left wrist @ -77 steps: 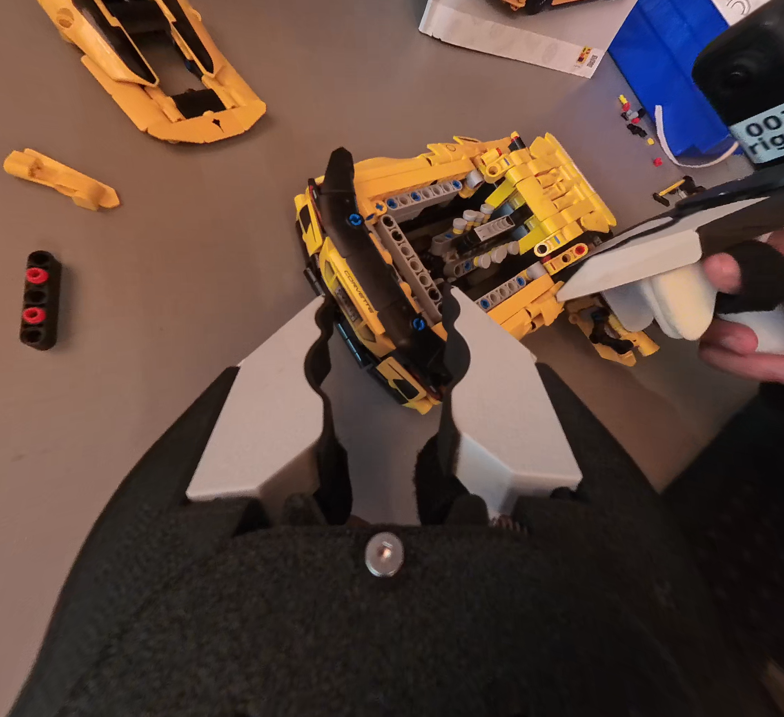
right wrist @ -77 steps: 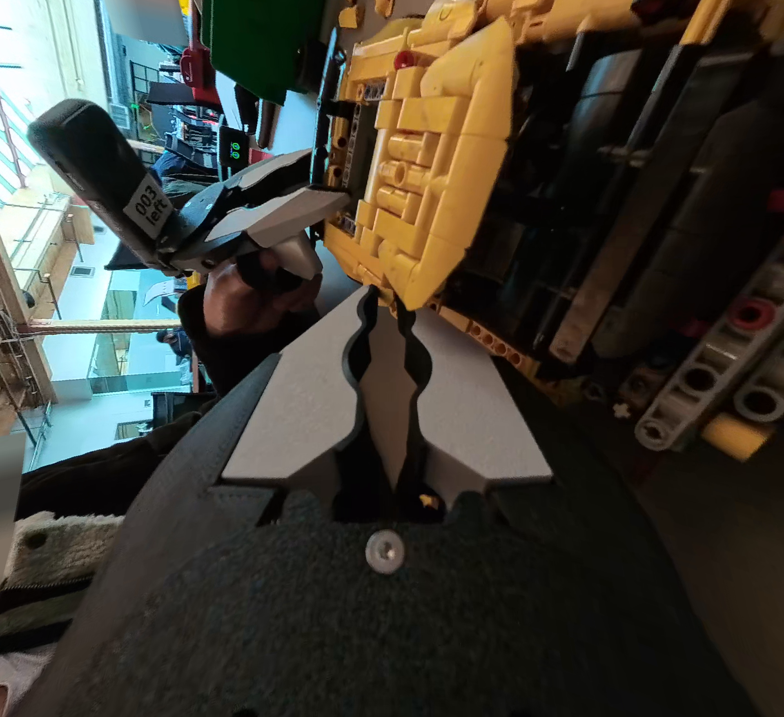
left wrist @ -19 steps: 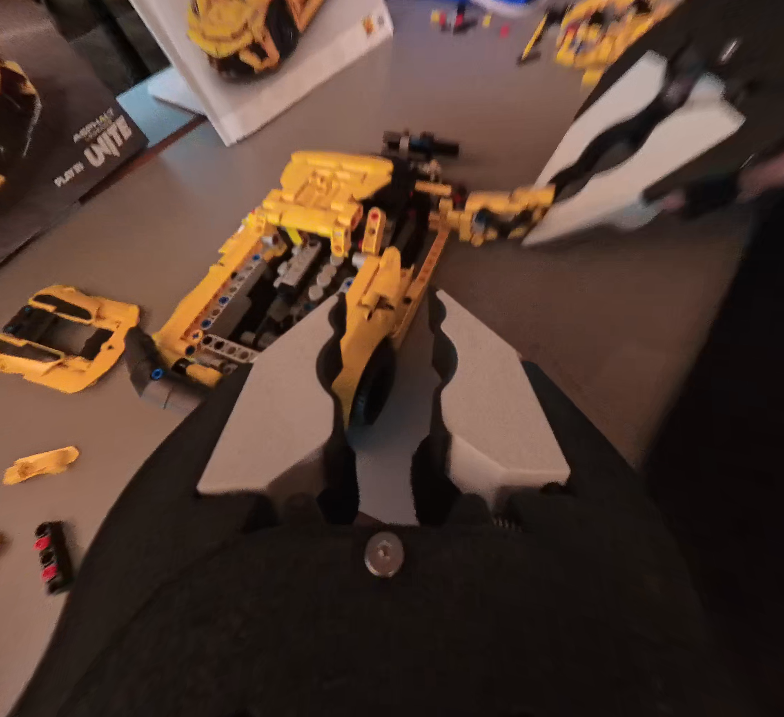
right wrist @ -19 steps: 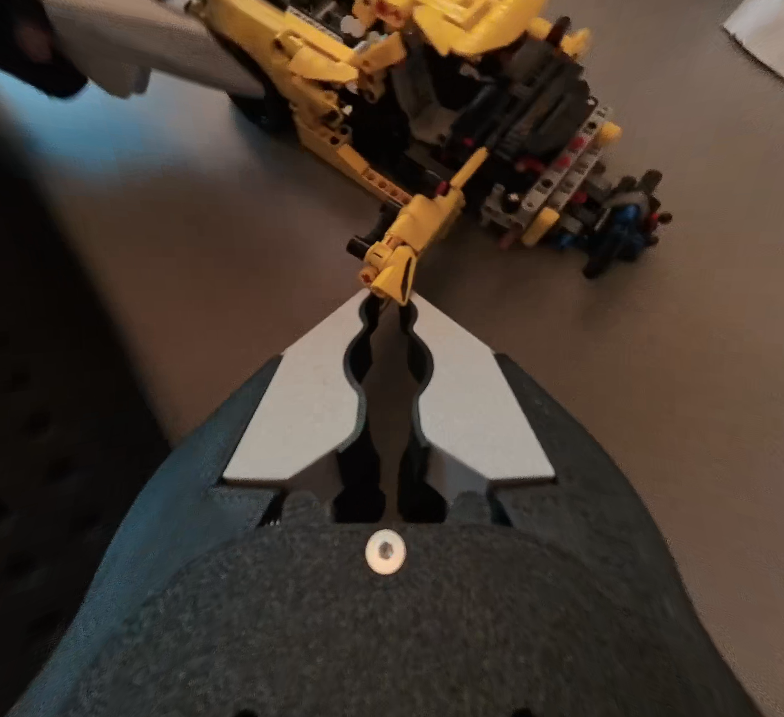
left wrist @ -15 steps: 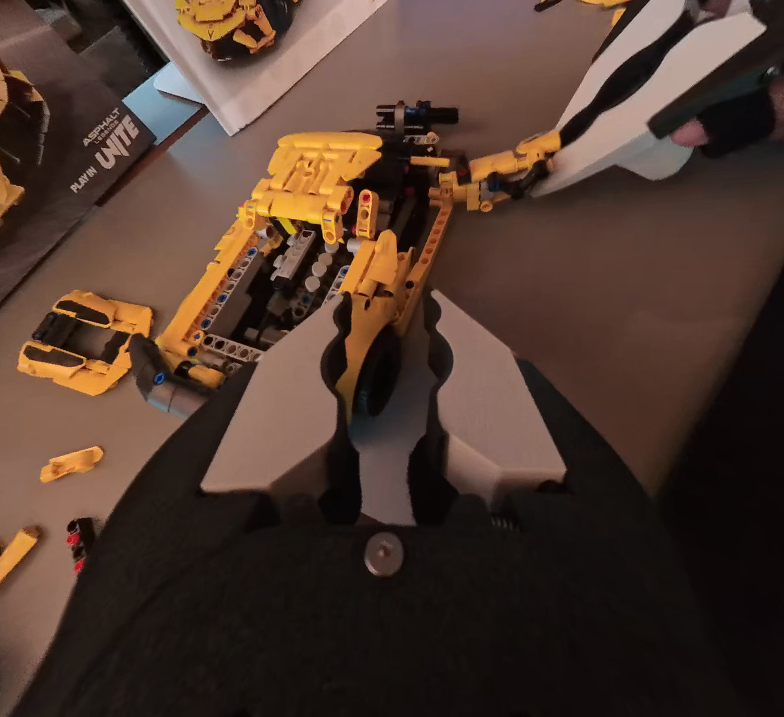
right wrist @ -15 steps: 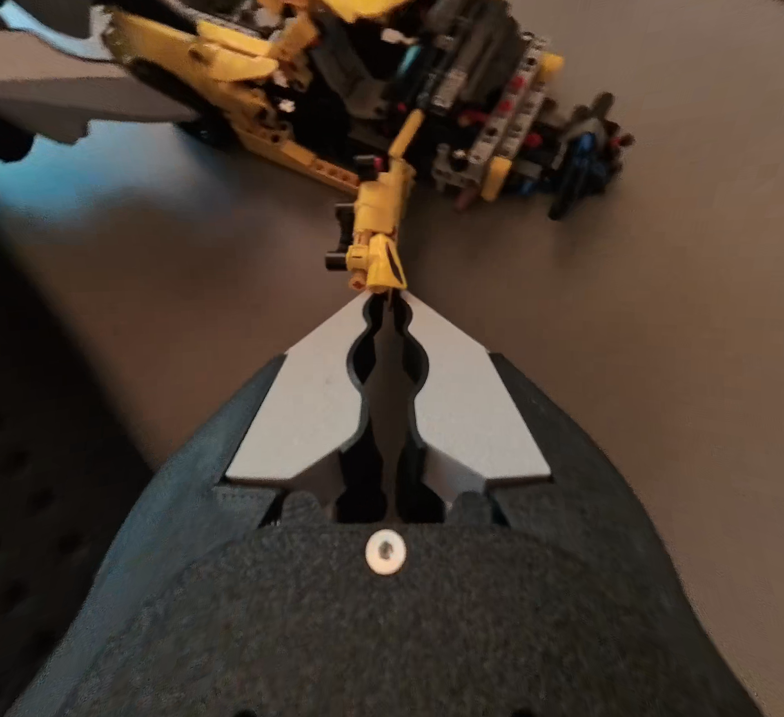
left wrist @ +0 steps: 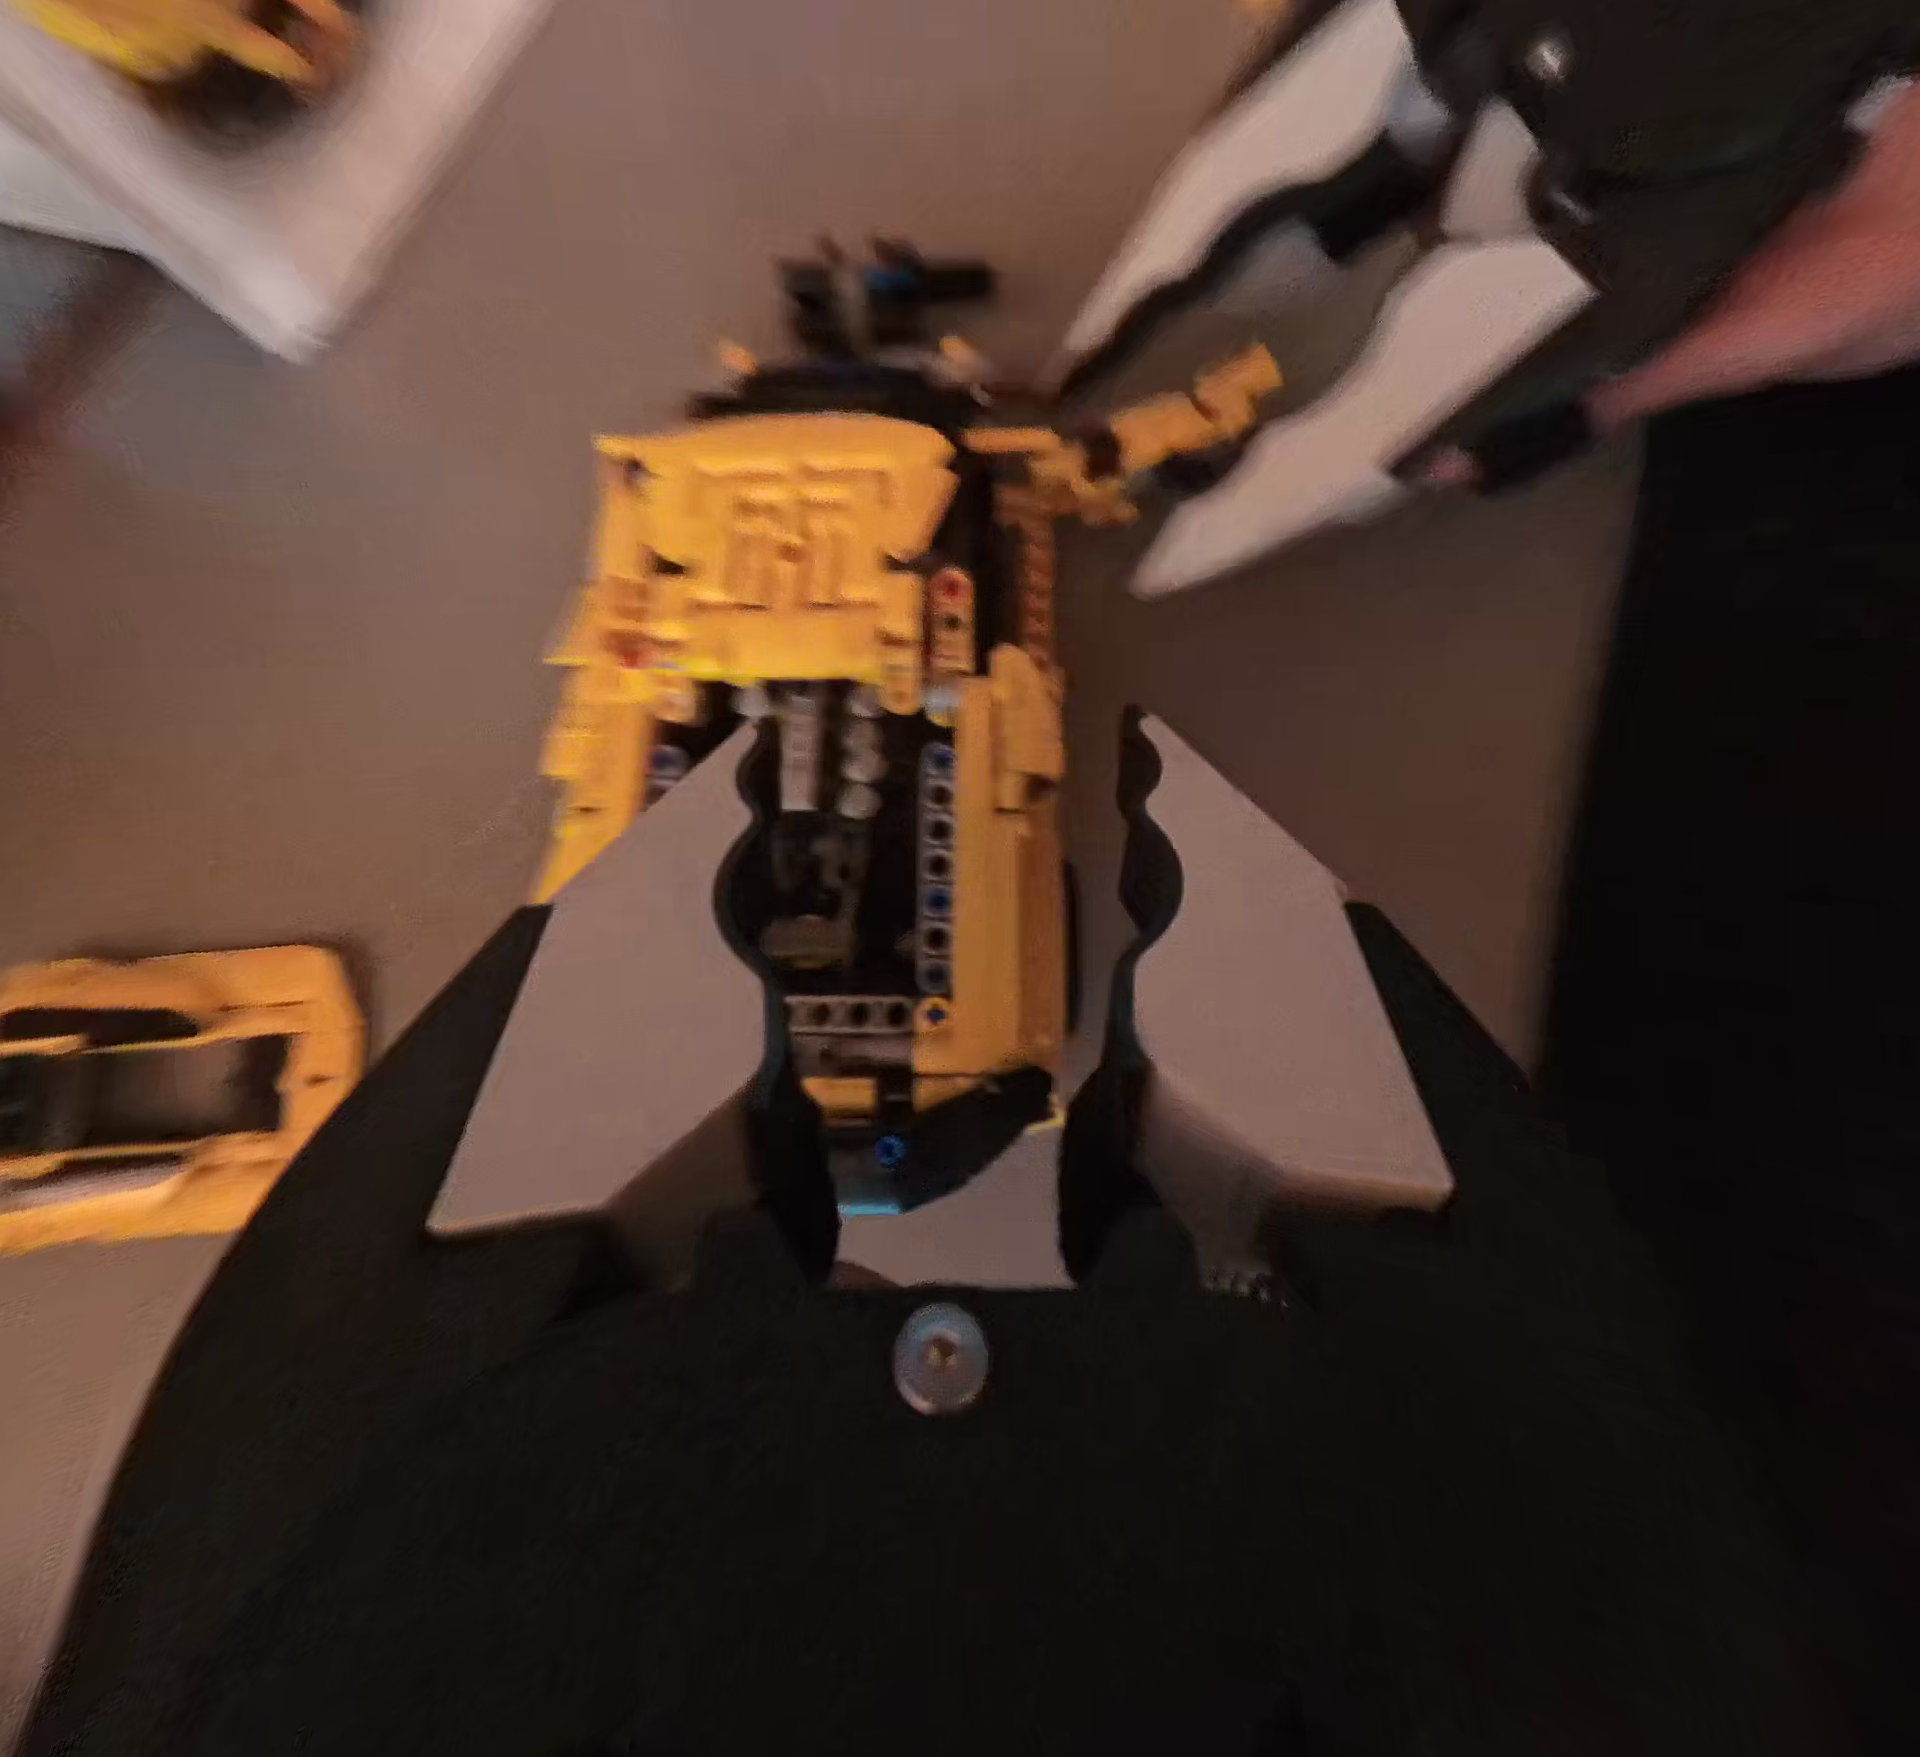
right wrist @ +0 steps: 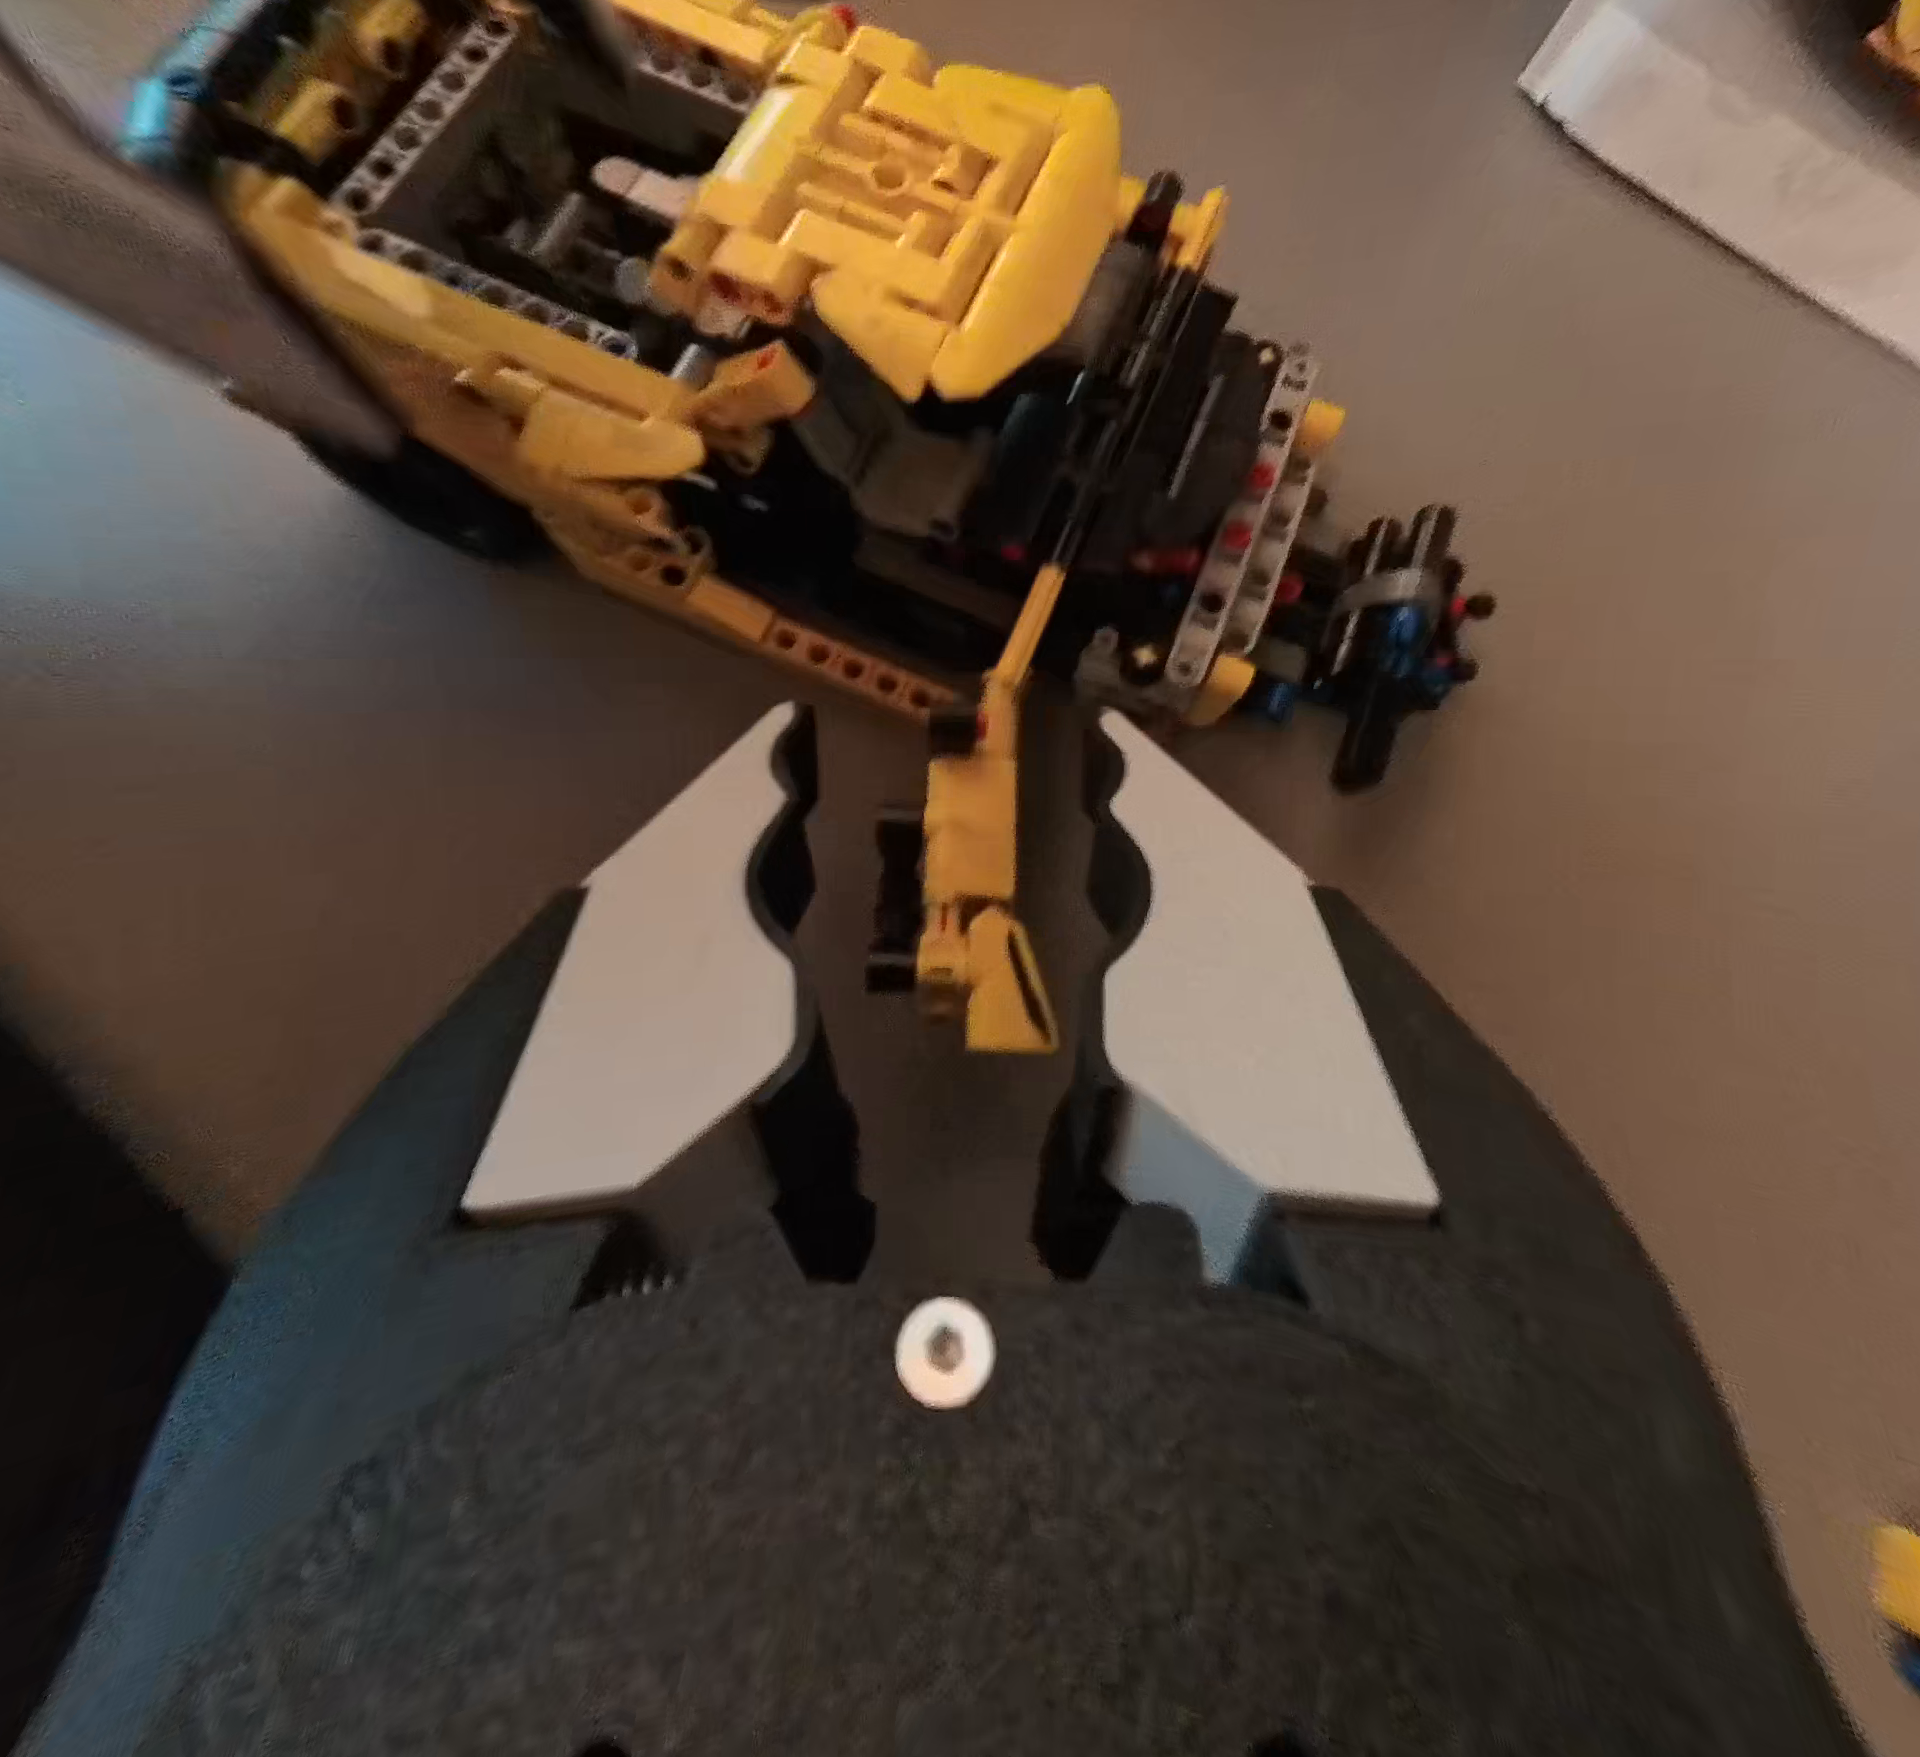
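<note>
L gripper [left wrist: 940,741] spread wide over rear of yellow brick-built car [left wrist: 810,668] on grey table [left wrist: 312,668]. R gripper [right wrist: 945,731] also wide, straddling car's hinged yellow side arm [right wrist: 977,886], not touching.

Left wrist view is smeared with motion blur; the yellow brick-built car [left wrist: 831,668] shows as soft blocks, its small pins unreadable; the printed sheet [left wrist: 343,107] top left is cut by the edge and blurred; the loose yellow body panel [left wrist: 177,1084] runs off the left edge; in the right wrist view, the left hand-held gripper [right wrist: 312,180] hides the car's far end.
</note>
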The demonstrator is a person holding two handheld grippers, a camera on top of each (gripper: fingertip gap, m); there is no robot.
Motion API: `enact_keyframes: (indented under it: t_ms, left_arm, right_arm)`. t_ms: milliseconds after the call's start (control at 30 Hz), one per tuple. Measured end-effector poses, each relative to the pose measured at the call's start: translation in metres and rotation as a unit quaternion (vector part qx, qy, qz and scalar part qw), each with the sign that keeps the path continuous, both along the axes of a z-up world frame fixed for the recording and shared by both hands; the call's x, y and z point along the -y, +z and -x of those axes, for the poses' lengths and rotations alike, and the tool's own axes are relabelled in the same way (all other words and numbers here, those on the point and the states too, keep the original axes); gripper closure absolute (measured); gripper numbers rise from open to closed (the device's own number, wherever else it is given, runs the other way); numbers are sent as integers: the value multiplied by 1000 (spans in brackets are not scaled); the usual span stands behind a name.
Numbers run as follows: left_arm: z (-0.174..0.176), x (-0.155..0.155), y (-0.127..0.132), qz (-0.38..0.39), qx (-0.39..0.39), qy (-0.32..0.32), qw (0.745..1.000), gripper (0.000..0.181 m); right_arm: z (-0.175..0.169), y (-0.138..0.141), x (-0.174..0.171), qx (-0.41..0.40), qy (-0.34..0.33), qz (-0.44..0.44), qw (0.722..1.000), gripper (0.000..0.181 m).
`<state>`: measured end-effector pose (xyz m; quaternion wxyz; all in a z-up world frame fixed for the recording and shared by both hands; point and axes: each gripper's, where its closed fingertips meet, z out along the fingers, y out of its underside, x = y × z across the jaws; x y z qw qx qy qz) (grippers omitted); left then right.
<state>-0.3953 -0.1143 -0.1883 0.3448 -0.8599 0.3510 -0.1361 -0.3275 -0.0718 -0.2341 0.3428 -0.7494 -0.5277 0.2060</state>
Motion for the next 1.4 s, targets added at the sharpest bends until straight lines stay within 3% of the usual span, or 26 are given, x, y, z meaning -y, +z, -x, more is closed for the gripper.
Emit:
enact_keyframes:
  t_ms: [67, 167, 233, 367, 733, 867, 933, 1167, 1233, 1400]
  left_arm:
    - [-1, 7, -21, 48, -35, -12, 998, 117]
    - [-5, -1, -30, -10, -40, -2, 999, 120]
    - [-3, -7, -31, -33, -48, 13, 998, 134]
    - [-9, -14, -32, -60, -60, 13, 996, 135]
    - [-14, -17, -30, -74, -56, 22, 995, 137]
    - [-18, -19, -34, -78, -67, 15, 995, 137]
    - [-24, -16, -36, -80, -78, 1, 994, 148]
    - [-24, -19, -38, -77, -88, 6, 993, 148]
    - [-24, -19, -38, -68, -88, 8, 994, 148]
    - [-28, -21, -37, -57, -64, 10, 996, 147]
  right_arm:
    - [3, 1, -6, 11, -10, -15, 1000, 151]
    - [4, -8, -8, 28, -18, -11, 999, 158]
    - [1, -12, -15, 43, -30, -30, 998, 166]
    - [-4, -11, -22, 47, -46, -21, 998, 166]
    - [-9, 16, -25, -77, -46, 24, 996, 168]
    - [-13, -4, -26, -10, -39, 4, 999, 167]
    - [-15, -2, -28, -7, -49, -17, 999, 167]
    - [-14, -3, -31, 18, -54, -12, 998, 168]
    - [-13, 9, -35, -18, -65, -15, 998, 175]
    - [-17, 26, -35, -138, -71, 77, 985, 175]
